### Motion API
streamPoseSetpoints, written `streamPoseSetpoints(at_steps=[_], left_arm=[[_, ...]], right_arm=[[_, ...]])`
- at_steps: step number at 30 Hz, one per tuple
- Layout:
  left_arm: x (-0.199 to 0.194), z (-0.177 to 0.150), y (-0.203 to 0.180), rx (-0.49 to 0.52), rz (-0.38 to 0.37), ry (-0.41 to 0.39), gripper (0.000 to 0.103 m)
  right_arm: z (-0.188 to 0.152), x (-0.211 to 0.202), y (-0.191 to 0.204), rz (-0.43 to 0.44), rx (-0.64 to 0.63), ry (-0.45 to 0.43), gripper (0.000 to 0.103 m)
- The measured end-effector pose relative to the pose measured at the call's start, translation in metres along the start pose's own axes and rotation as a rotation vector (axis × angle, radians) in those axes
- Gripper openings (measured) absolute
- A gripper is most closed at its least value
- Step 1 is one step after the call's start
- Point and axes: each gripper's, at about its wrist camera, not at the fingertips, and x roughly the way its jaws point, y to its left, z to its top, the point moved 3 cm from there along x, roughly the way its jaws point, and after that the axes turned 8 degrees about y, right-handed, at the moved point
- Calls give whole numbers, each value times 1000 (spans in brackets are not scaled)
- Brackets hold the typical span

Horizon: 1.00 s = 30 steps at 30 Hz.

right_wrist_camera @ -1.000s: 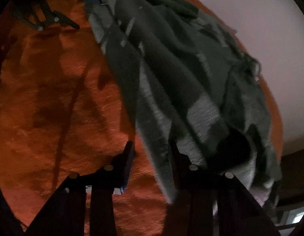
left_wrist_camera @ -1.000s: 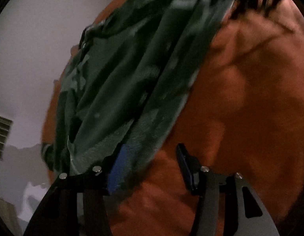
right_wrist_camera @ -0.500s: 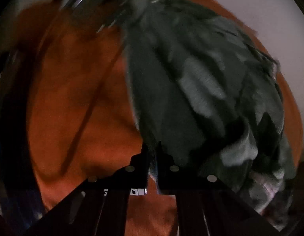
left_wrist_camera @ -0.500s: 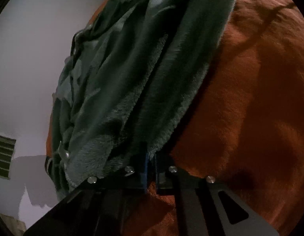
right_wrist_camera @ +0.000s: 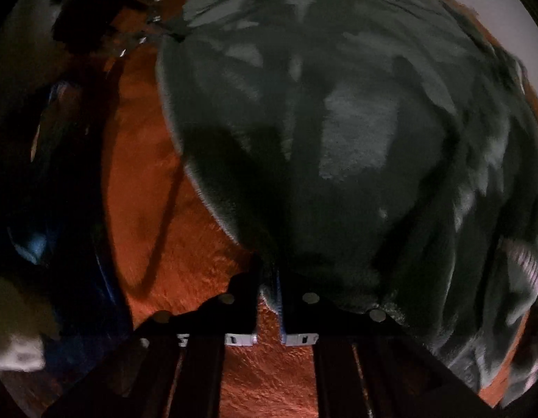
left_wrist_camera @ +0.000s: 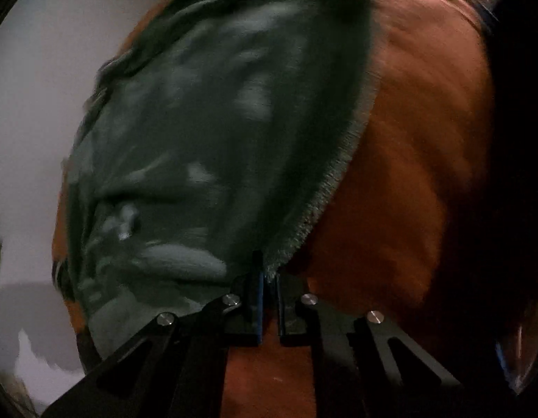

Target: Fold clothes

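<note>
A dark green fleece garment (left_wrist_camera: 216, 139) lies spread on a fuzzy orange-red cover (left_wrist_camera: 425, 174). In the left wrist view my left gripper (left_wrist_camera: 269, 278) pinches the garment's fuzzy near edge between its narrow jaws, which are opening slightly. In the right wrist view the same garment (right_wrist_camera: 356, 139) fills most of the frame. My right gripper (right_wrist_camera: 269, 285) also has a fold of its near edge between the pads, and its jaws are opening a little too. The cover (right_wrist_camera: 157, 209) shows to the left of the cloth. Both views are dim and blurred.
A pale surface (left_wrist_camera: 35, 104) lies beyond the cover's left edge in the left wrist view, and a pale strip (right_wrist_camera: 512, 10) shows at the top right of the right wrist view. A dark, blurred shape with blue patches (right_wrist_camera: 39, 240) fills the right wrist view's left side.
Both grippers went from open around the garment's edge to closed on it. The garment, bunched in a ridge before, is now drawn out wider and flatter.
</note>
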Motion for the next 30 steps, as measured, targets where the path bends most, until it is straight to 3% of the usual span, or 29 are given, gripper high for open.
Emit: streamPoseSetpoints(at_steps=[2, 4, 6, 9, 11, 12, 14, 15, 19, 20, 21, 25, 29, 30], left_arm=[[0, 8, 19, -22, 17, -21, 15], [-8, 4, 26, -19, 44, -47, 42], [-10, -6, 18, 18, 93, -60, 55], [9, 0, 9, 92, 143, -50, 55], [27, 9, -3, 144, 165, -46, 55], [37, 16, -3, 167, 186, -42, 52], [49, 22, -7, 210, 203, -40, 25], [56, 26, -1, 216, 202, -37, 6], [43, 18, 11, 169, 159, -45, 5], [41, 15, 15, 151, 145, -37, 4], [39, 10, 12, 158, 150, -32, 4], [43, -4, -1, 209, 209, -18, 8], [42, 5, 14, 144, 167, -19, 16], [38, 7, 22, 103, 130, -27, 25]], right_arm=[[-1, -11, -9, 47, 76, -27, 25], [-7, -28, -20, 64, 144, -78, 33], [-17, -41, -34, 65, 221, -110, 44], [-33, -55, -59, 43, 360, -152, 51], [-44, -53, -61, -4, 393, -129, 57], [-53, -49, -58, -30, 388, -103, 60], [-61, -38, -57, -101, 341, -46, 62], [-68, -37, -57, -138, 327, -36, 62], [-81, -32, -72, -283, 359, 21, 62], [-85, -31, -79, -315, 384, 37, 43], [-88, -33, -86, -339, 420, 40, 7], [-96, -67, -109, -203, 547, -67, 9], [-97, -111, -130, -47, 647, -223, 9], [-99, -124, -139, 0, 693, -276, 9]])
